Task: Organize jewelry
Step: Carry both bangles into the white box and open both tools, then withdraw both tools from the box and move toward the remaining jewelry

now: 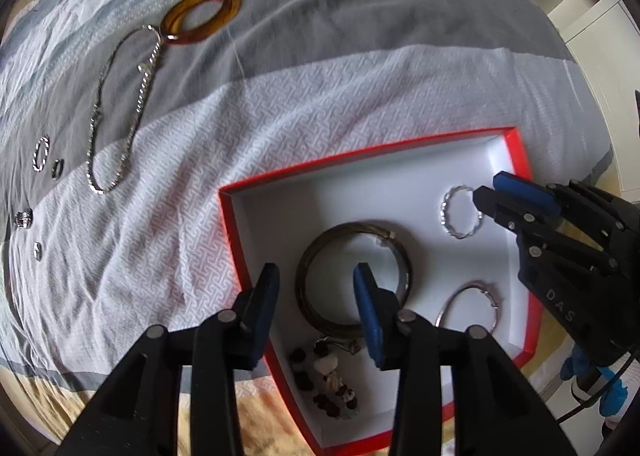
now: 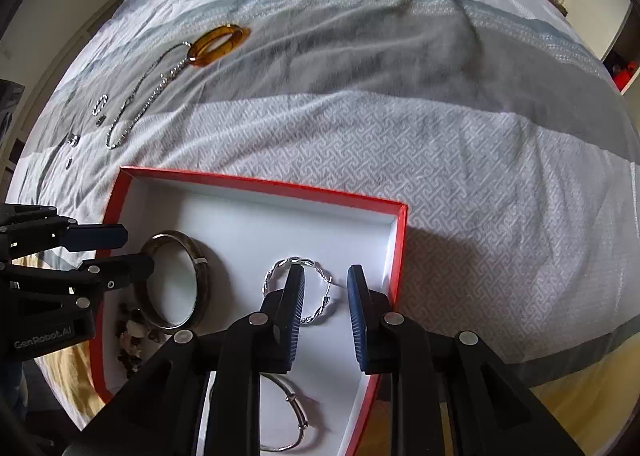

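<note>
A red-rimmed box [image 1: 520,159] with a white floor sits on a striped bedspread [image 1: 320,75], holding a dark bangle [image 1: 394,256], a twisted silver bracelet [image 1: 448,211], a plain silver hoop [image 1: 472,288] and a beaded bracelet [image 1: 332,380] at its 6 o'clock corner. The left gripper [image 1: 316,288] hangs over the bangle, fingers apart and holding nothing; the right gripper [image 2: 325,288] stands over the twisted bracelet, fingers slightly apart, not clamping it. At 10 o'clock on the bedspread lie an amber bangle [image 1: 200,15], a silver chain [image 1: 116,111] and several small rings [image 1: 40,153].
</note>
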